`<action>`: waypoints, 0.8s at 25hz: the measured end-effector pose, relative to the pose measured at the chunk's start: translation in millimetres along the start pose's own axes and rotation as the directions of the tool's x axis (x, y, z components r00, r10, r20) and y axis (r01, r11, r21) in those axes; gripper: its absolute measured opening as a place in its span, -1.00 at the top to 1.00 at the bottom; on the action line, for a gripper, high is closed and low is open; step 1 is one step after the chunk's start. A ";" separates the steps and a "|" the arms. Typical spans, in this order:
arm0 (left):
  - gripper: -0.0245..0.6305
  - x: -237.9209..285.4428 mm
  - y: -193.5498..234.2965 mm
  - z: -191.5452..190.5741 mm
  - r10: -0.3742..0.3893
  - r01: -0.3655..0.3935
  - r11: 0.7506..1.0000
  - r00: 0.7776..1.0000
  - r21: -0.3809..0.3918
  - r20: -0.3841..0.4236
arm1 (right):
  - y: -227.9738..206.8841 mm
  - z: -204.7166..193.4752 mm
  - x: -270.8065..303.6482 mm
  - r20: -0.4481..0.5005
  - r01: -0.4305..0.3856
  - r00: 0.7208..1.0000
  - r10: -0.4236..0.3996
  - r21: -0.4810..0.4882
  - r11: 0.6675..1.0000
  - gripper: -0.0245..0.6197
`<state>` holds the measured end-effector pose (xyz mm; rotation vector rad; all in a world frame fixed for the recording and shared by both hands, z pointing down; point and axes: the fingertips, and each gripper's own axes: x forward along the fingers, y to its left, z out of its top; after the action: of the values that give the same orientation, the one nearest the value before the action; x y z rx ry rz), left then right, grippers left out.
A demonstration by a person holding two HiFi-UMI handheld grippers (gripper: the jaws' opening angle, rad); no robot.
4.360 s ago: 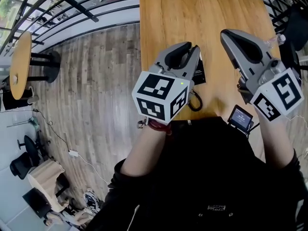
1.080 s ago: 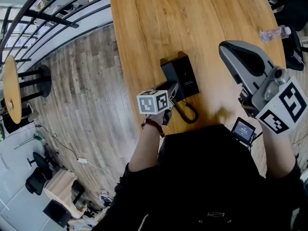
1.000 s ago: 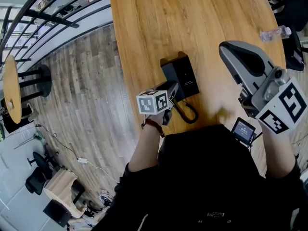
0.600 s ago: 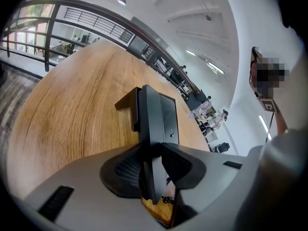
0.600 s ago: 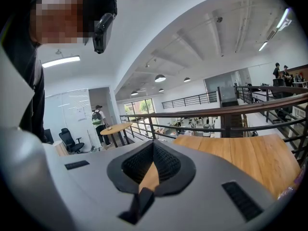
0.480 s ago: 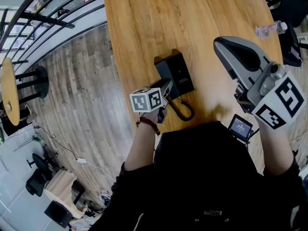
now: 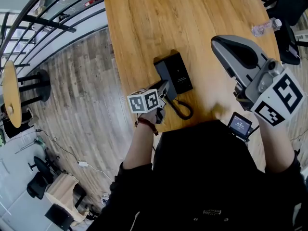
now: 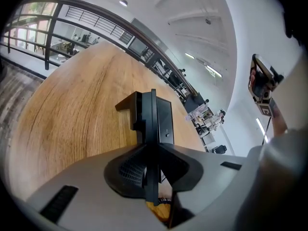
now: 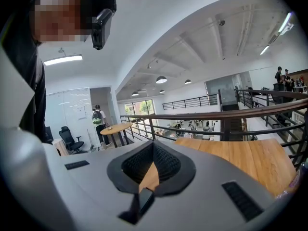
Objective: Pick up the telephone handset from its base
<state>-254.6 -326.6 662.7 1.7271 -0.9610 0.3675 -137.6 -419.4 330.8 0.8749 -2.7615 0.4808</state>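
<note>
The head view looks steeply down on the counter [image 7: 192,23]. The left gripper view sits low over it, close behind the telephone handset [image 8: 150,124]. The right gripper view looks level across it.

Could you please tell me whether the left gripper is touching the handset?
Touching: the left gripper view shows the left gripper, its jaws having just been closing, pressed on the handset between them.

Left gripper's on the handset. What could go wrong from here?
1. The left gripper has just been closing on the black telephone handset and seems to grip only its near end, so the handset may pivot or slip when lifted.
2. The black coiled cord could drag the black phone base, which sits near the left edge of the wooden table.
</note>
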 end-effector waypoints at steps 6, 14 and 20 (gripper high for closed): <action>0.70 -14.4 -19.1 6.0 -0.051 0.052 0.999 0.998 -0.007 0.042 | 13.4 18.7 -19.0 0.032 0.018 0.999 -0.017 -0.030 0.999 0.87; 0.70 -70.5 -84.8 49.3 -0.149 0.129 0.982 0.977 0.135 0.150 | 37.4 33.1 -38.2 0.073 0.030 0.997 -0.026 -0.057 0.998 0.87; 0.70 -122.2 -146.8 81.7 -0.220 0.143 0.943 0.945 0.300 0.242 | 63.0 36.6 -51.4 0.089 0.012 0.996 -0.006 -0.065 0.998 0.87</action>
<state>-238.0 -334.3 455.8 2.1501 -0.9660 0.1480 -136.8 -357.4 266.7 0.9142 -2.8341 0.3553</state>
